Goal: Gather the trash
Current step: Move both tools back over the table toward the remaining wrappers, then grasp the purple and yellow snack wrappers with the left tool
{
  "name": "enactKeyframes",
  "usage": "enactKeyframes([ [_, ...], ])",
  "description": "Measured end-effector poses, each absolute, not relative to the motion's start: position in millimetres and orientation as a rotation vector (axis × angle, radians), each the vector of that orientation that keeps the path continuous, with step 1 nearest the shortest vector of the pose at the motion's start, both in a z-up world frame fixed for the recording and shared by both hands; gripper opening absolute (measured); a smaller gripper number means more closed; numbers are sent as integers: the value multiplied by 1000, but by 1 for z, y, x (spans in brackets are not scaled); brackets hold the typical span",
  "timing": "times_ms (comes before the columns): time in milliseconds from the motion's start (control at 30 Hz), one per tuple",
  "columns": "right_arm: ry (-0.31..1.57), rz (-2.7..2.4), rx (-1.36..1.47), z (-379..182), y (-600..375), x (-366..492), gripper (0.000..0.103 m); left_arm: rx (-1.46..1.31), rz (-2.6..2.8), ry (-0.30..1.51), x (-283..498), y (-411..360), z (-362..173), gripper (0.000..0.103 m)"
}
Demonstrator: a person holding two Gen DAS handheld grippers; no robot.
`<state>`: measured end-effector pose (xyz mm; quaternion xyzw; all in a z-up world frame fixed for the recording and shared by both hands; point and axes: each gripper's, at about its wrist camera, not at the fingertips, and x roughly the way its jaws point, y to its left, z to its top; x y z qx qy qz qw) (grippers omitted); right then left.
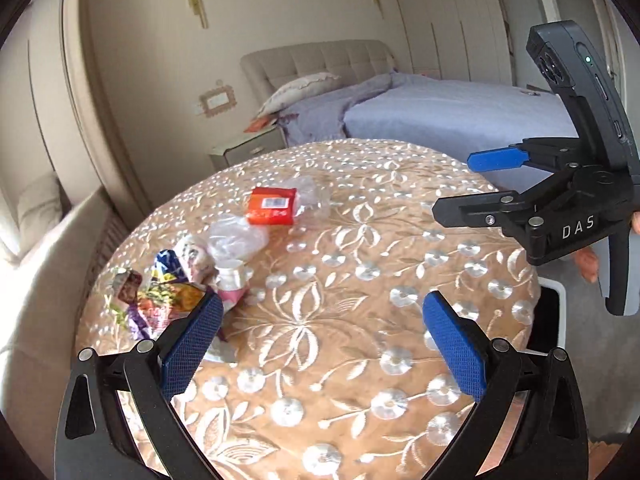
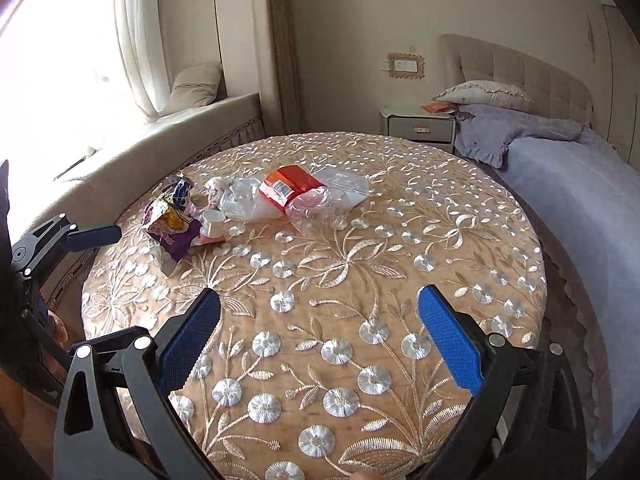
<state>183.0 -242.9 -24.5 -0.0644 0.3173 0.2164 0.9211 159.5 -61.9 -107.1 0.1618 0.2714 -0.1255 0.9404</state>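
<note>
Trash lies on a round table with an embroidered tan cloth (image 1: pixel 360 320) (image 2: pixel 360 260). An orange-red packet (image 1: pixel 271 206) (image 2: pixel 289 188) rests on crumpled clear plastic (image 1: pixel 236 240) (image 2: pixel 320 200). A colourful purple-yellow snack wrapper (image 1: pixel 160 292) (image 2: pixel 172 220) and a small white cup on pink paper (image 1: pixel 232 276) (image 2: pixel 212 224) lie to the left. My left gripper (image 1: pixel 322 312) is open and empty, its left finger beside the wrapper. My right gripper (image 2: pixel 320 308) is open and empty above the table's near half; it also shows in the left wrist view (image 1: pixel 460 184).
A bed with lilac sheets (image 1: pixel 460 112) (image 2: pixel 580 200) stands behind the table. A bedside cabinet (image 2: pixel 420 126) is at the back. A cushioned window seat (image 2: pixel 160 136) curves along the left. A white bin rim (image 1: pixel 556 292) shows at the table's right edge.
</note>
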Motion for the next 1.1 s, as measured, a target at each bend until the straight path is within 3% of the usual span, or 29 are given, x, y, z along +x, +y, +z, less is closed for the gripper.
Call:
enactKeyframes([
  [500,724,361,-223,-40,-130,283,99,162,-52,640,238,70,-97,98],
  [933,860,210,-370,-85,-89,342,100,105,-121,779,293,82,-119,98],
  [1100,873,214,-360,-86,-90,344,99,203,-116,871,307,67,-148,98],
])
